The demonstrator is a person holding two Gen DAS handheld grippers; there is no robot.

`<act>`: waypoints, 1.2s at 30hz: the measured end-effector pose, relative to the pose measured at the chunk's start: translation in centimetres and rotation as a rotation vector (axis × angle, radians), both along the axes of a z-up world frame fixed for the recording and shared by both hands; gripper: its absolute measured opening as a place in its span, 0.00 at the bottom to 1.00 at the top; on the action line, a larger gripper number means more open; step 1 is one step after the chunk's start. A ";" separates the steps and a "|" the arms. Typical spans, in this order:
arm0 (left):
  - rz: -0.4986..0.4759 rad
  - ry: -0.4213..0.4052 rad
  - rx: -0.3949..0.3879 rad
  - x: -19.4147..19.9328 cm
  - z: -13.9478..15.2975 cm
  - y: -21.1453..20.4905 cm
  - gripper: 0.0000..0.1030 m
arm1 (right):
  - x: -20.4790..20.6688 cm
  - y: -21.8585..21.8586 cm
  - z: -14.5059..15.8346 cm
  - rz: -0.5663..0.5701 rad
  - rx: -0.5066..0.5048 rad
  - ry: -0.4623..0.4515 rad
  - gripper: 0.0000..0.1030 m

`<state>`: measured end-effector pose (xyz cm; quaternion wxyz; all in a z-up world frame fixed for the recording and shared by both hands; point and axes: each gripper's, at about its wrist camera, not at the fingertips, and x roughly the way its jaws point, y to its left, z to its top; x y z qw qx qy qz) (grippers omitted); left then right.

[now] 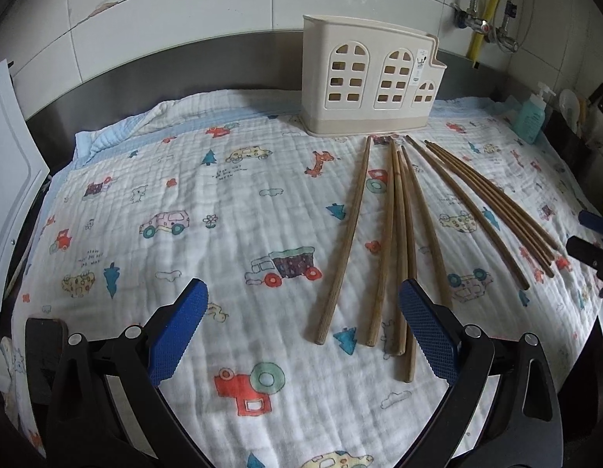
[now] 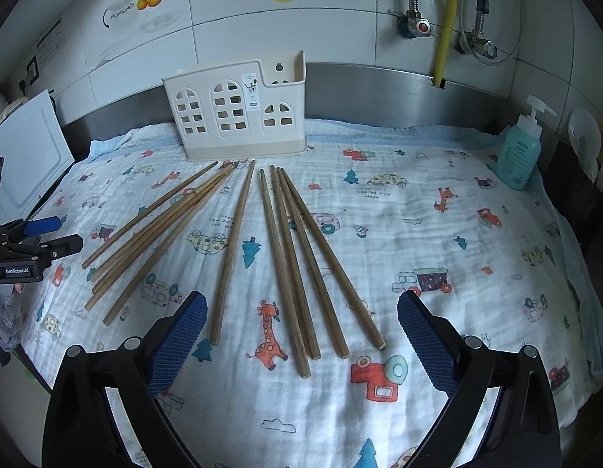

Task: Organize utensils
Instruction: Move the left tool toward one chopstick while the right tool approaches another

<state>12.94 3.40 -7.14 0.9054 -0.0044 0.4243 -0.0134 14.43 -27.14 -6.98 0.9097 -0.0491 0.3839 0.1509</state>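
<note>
Several wooden chopsticks lie loose on a cartoon-print cloth, tips fanned toward a cream utensil holder with window cut-outs at the back. In the left wrist view a single chopstick and a tight bunch lie just right of centre, and another bunch lies farther right. My left gripper is open above the cloth, with its right finger over the near ends of the bunch. In the right wrist view my right gripper is open over the near ends of one bunch of chopsticks. The holder stands behind.
A blue soap bottle stands at the right rear, and a white board leans at the left. Pipes and valves run down the tiled wall. The other gripper shows at each frame's edge.
</note>
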 end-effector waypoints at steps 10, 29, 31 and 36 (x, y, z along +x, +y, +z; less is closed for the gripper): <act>-0.052 0.021 0.060 2.2 -0.6 -0.9 0.78 | 2.3 -0.8 -0.5 0.014 0.012 0.034 0.77; -0.155 0.083 0.065 3.1 -2.1 -2.4 0.18 | 3.8 -0.9 -1.4 0.048 0.004 0.071 0.45; -0.160 0.085 0.064 3.1 -2.2 -2.5 0.18 | 4.0 -1.0 -1.4 0.049 0.001 0.071 0.40; -0.164 0.097 0.053 3.2 -2.6 -2.5 0.18 | 5.0 -1.4 -2.1 0.053 -0.004 0.089 0.30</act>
